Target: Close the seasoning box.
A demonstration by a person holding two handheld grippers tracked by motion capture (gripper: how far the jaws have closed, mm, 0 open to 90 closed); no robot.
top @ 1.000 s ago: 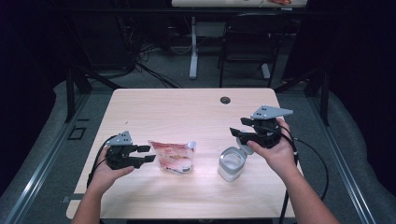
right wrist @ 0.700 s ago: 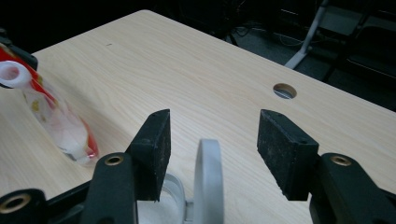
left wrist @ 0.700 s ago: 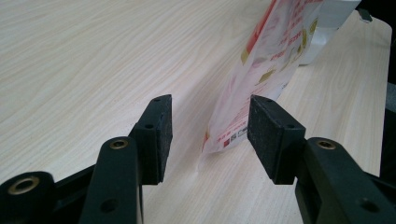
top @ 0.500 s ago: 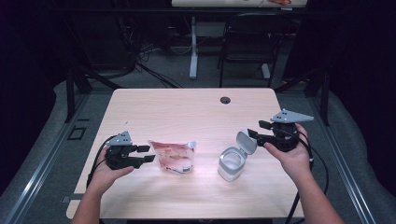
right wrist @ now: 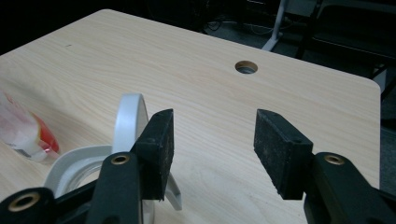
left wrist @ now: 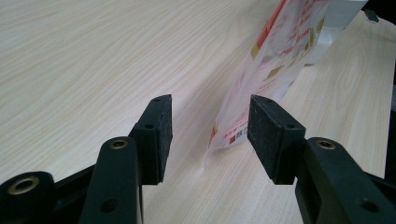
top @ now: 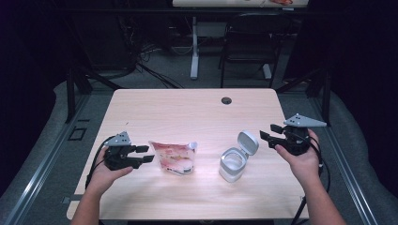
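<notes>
Black tongs [top: 141, 154], flat black pads, brass screw holes, grey three-cornered plates, trailing black cables

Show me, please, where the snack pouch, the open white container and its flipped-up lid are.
snack pouch [top: 174, 157]: high view, middle of its printed front.
white container [top: 232, 168]: high view, front wall below the rim.
lid [top: 248, 142]: high view, inner face of the raised lid.

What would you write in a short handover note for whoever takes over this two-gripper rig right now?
Left gripper: open, holding nothing, just left of the snack pouch.
Right gripper: open, holding nothing, jaws just been closing slightly, right of the container.
Things: pouch lies flat mid-table; container beside it, flip lid up.
Done: lid is open.
Left: probably pick up the pouch and bring it to the container.
</notes>
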